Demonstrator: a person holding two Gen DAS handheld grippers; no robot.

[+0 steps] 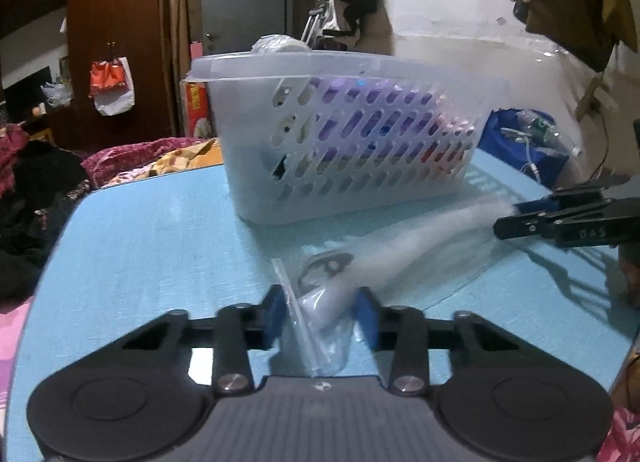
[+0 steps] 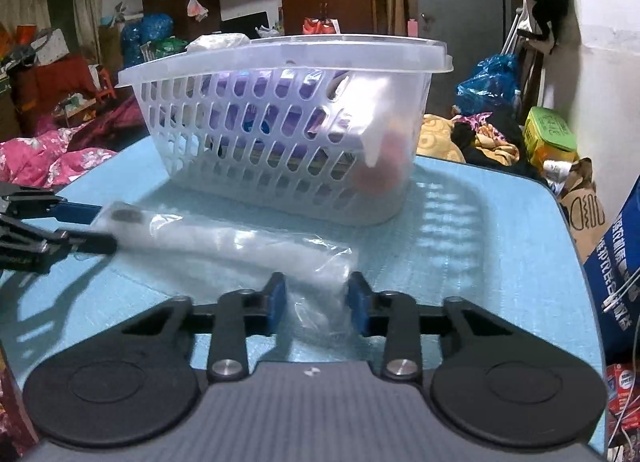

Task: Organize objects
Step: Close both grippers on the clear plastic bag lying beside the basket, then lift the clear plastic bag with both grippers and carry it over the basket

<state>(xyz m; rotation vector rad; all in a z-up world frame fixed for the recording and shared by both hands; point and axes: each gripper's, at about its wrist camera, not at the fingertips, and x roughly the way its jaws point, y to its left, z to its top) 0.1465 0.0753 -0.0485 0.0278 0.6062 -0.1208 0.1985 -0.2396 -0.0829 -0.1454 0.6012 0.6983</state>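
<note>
While the clear plastic bag (image 1: 400, 262) lies stretched across the blue tabletop (image 1: 152, 230) in front of the white basket (image 1: 352, 150), each gripper has one end of it between its fingers. The left gripper (image 1: 322, 320) has its fingers part-way closed around the bag's zip end, with film bunched between the blue pads; whether they truly pinch it I cannot tell. The right gripper (image 2: 316, 308) stands much the same at the other end, fingers narrowed on crumpled film, though contact on both pads is not certain. Inside the bag sits a long white object, seemingly with a dark metal ring near the left end; what it is stays unclear. The bag looks light, soft and slippery, so it will probably sag and slide; a hold on the firm thing inside seems safer than on loose film alone. The basket sits toward the far edge of the tabletop, its slotted walls showing purple and red items within, too blurred to name, and a pale bundle pokes above its rim.
</note>
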